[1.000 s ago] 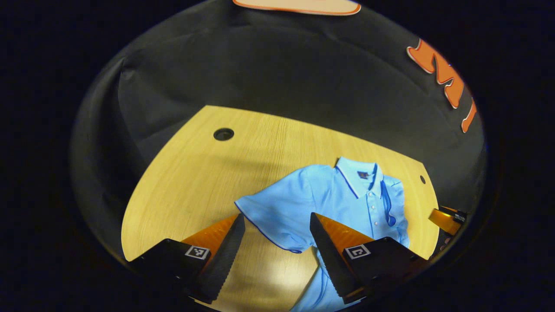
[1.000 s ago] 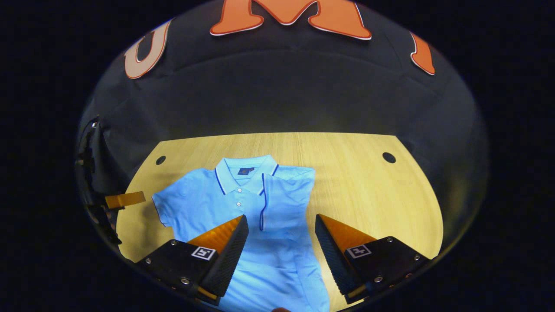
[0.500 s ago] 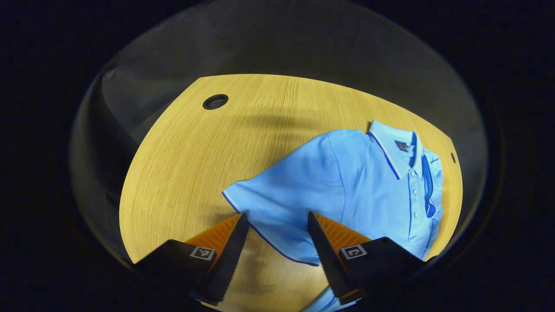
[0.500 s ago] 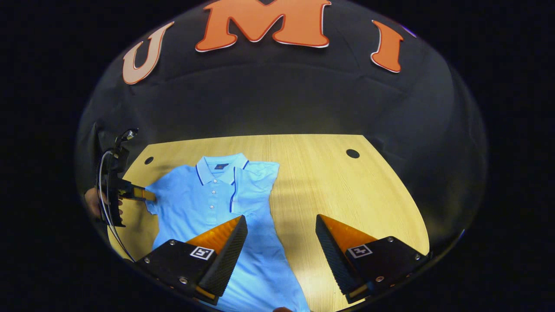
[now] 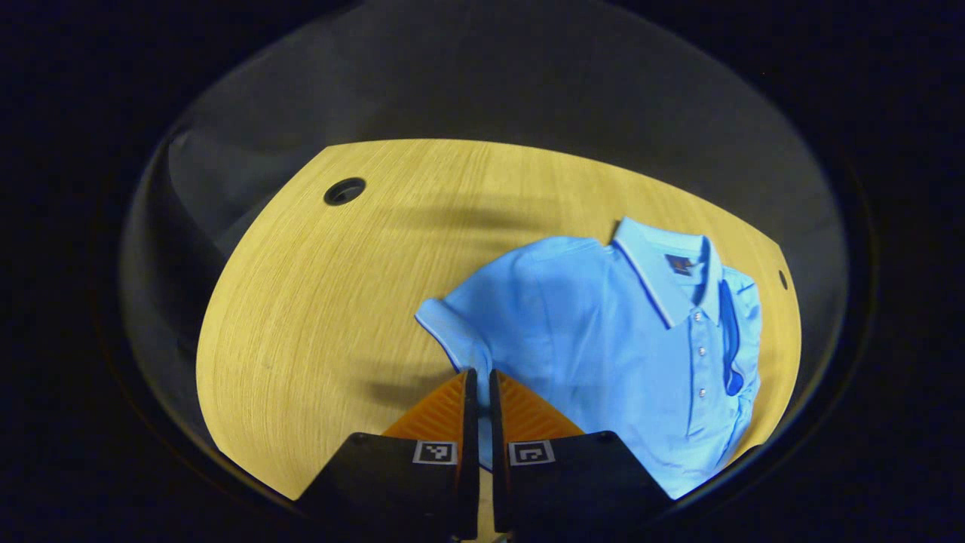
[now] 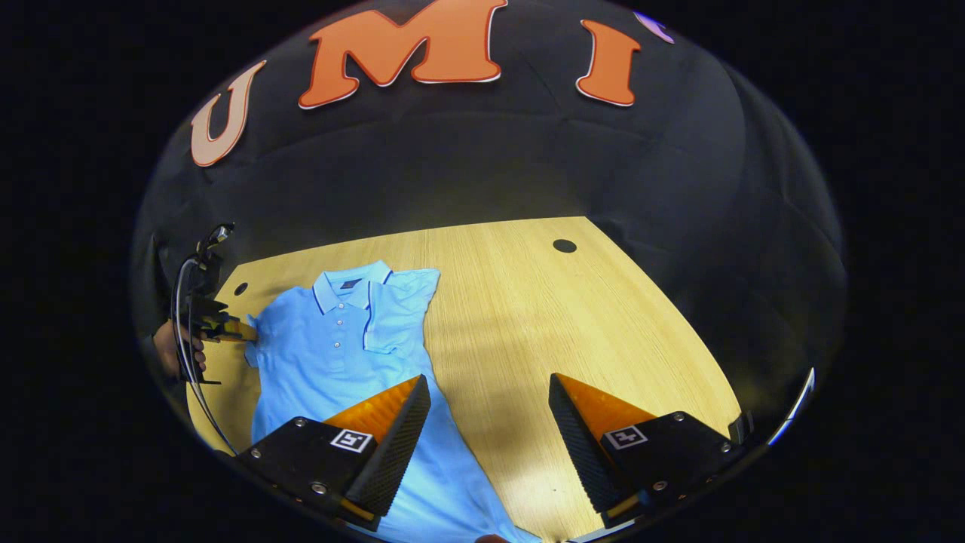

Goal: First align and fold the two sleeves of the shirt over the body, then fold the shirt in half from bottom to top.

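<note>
Left gripper [image 5: 477, 385]: fingers pressed together, pinching the hem of the unfolded left sleeve [image 5: 458, 341]; in the right gripper view it sits at the shirt's left edge [image 6: 240, 330], held by a hand [image 6: 167, 348].
Right gripper [image 6: 488, 411]: fingers spread wide, holding nothing, above the shirt's lower body.
Light blue short-sleeved polo shirt [image 5: 626, 339]: lies front up on the pale wooden table [image 5: 317, 302], collar toward the wall.
Right sleeve [image 6: 392, 320]: lies folded over the body.

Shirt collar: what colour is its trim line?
Dark blue piping on the light blue polo shirt's collar, clearest in the left gripper view.
</note>
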`<state>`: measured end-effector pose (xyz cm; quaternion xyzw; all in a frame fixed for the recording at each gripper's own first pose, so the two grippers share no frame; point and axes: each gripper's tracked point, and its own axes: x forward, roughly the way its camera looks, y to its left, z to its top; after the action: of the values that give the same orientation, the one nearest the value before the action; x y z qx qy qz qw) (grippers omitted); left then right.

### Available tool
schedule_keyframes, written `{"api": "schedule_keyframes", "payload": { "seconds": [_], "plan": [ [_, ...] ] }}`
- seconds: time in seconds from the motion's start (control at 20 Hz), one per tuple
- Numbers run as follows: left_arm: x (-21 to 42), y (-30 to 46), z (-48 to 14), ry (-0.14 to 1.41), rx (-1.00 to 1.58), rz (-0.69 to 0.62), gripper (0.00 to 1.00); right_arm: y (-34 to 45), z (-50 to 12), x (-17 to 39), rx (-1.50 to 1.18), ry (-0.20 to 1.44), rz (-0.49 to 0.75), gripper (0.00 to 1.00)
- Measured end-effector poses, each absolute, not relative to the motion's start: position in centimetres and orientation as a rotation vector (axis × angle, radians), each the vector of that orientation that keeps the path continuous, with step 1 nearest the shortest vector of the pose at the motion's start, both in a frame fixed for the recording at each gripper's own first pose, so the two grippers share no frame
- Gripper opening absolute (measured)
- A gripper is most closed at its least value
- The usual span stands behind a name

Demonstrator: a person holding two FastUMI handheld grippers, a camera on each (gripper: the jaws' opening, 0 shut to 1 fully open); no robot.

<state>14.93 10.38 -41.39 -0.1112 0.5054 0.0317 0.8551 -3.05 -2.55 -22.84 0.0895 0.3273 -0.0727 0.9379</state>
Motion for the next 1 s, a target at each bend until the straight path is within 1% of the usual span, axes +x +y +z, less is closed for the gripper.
{"api": "schedule_keyframes", "payload": {
  "seconds": [0.3, 0.55, 0.75, 0.85, 0.95, 1.0],
  "plan": [
    [17.1, 5.9, -37.4, 0.956, -0.189, -0.067, 0.11, -3.5, -23.1, -4.8, 0.184, 0.672, -0.173, 0.95],
    [17.5, 1.0, -36.5, 0.949, -0.189, -0.169, 0.11, -3.9, -24.1, -7.3, 0.196, 0.697, -0.203, 0.96],
    [17.1, -2.7, -36.1, 0.959, -0.207, -0.28, 0.12, -4.0, -25.2, -9.6, 0.224, 0.724, -0.224, 0.96],
    [16.4, -4.5, -35.6, 0.966, -0.247, -0.346, 0.16, -4.0, -25.7, -10.7, 0.232, 0.736, -0.235, 0.96],
    [15.4, -5.0, -35.3, 0.967, -0.252, -0.376, 0.37, -3.8, -26.3, -11.7, 0.248, 0.748, -0.232, 0.96],
    [14.9, -4.8, -35.2, 0.961, -0.239, -0.378, 0.42, -3.6, -26.6, -12.3, 0.252, 0.755, -0.226, 0.96]
  ]
}}
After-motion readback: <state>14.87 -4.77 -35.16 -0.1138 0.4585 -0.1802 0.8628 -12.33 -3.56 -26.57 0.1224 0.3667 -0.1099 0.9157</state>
